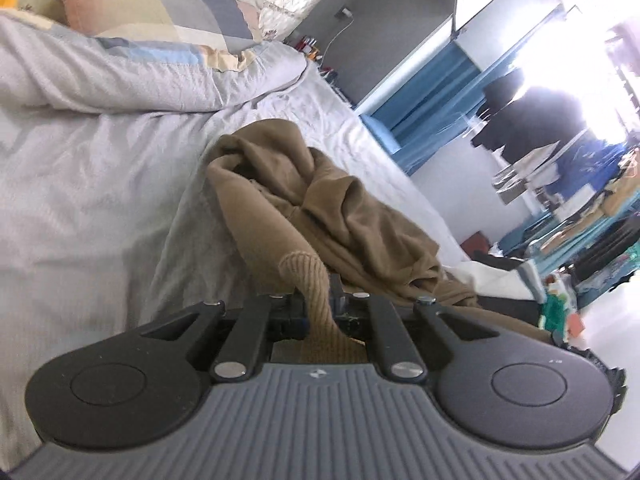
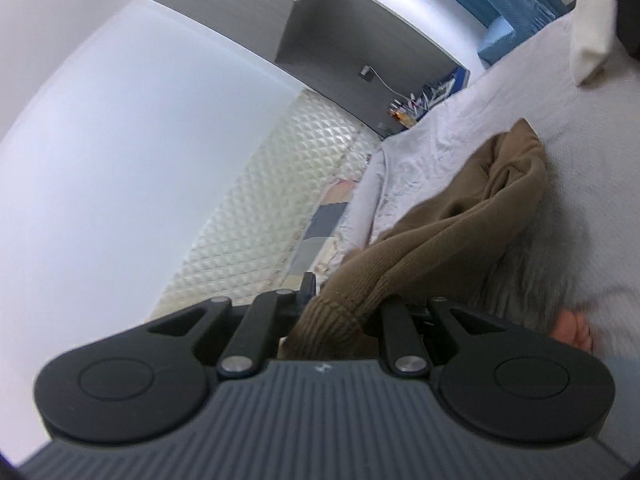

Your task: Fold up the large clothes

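I have the bed (image 1: 100, 200) under both views, grey sheet wide and mostly bare, and on it one brown sweater (image 1: 328, 200) — bunched in a heap near the middle, a long way from flat. Both ribbed ends I hold lead back into that heap, so the garment is partly lifted and partly resting on the sheet.

My left gripper (image 1: 318, 300) is clamped on one ribbed cuff (image 1: 304, 276); the knit stands up between the jaws and the sleeve runs away from it toward the heap. My right gripper (image 2: 340, 308) is clamped on a second ribbed edge (image 2: 332, 316) — a cuff or the hem, I cannot tell which — with the cloth rising from it toward the hood-like bunch further off.

The step, as I judge it, is to raise and spread the sweater so it can be laid out flat. To do that well I would keep both grips tight, draw my hands apart until the cloth between them goes taut, and lift high enough that the body hangs free of the sheet before I lower it. Uneven pull would likely twist it, and a thin bite on ribbing may slip.

Counting: one bed, one sweater, one patchwork pillow (image 1: 160, 16) at the quilted headboard (image 2: 256, 200), two grippers, two ribbed edges held.
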`<action>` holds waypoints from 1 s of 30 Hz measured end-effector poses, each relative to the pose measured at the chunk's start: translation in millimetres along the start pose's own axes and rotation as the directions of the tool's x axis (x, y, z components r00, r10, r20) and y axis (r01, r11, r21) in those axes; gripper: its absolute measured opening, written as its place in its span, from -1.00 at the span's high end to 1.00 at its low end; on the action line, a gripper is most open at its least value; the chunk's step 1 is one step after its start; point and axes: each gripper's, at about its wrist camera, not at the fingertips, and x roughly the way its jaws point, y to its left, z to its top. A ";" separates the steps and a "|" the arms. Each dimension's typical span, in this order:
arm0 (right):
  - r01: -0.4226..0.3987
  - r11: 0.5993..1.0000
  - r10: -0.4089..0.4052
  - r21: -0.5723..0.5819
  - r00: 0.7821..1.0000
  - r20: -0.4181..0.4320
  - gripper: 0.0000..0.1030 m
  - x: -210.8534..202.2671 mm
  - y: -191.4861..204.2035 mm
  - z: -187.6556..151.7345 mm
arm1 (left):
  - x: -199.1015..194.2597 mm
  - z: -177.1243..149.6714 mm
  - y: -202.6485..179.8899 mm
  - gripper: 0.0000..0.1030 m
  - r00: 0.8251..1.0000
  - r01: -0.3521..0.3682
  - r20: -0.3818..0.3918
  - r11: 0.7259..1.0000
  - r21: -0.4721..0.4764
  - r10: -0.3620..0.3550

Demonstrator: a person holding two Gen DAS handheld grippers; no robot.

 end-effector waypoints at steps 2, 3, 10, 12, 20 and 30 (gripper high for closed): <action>-0.012 1.000 0.012 0.010 1.000 0.008 0.69 -11.9 3.2 -9.7 | -18.7 -12.6 1.2 0.82 1.000 0.017 0.016 1.000 -0.016 -0.016; -0.013 1.000 0.013 0.013 1.000 0.009 0.69 -17.2 4.3 -14.3 | -27.8 -19.8 0.5 0.82 0.999 0.022 0.026 1.000 -0.021 -0.021; -0.025 0.997 0.021 0.077 0.998 0.057 0.69 -53.0 0.5 -33.0 | -64.6 -48.7 -10.3 0.82 0.994 0.079 0.073 0.997 -0.022 -0.077; -0.013 0.995 0.007 0.094 0.998 0.064 0.69 -49.5 -4.1 -28.5 | -61.1 -44.4 -19.2 0.82 0.993 0.074 0.087 0.997 0.016 -0.075; 0.063 0.972 -0.097 0.226 0.985 0.144 0.68 20.9 -27.1 36.1 | 8.9 35.6 -70.7 0.80 0.978 0.063 0.191 0.995 0.083 -0.078; 0.259 0.845 -0.341 0.468 0.935 0.097 0.67 142.9 -87.4 97.7 | 179.1 132.8 -80.3 0.78 0.968 -0.100 0.230 0.995 -0.023 0.102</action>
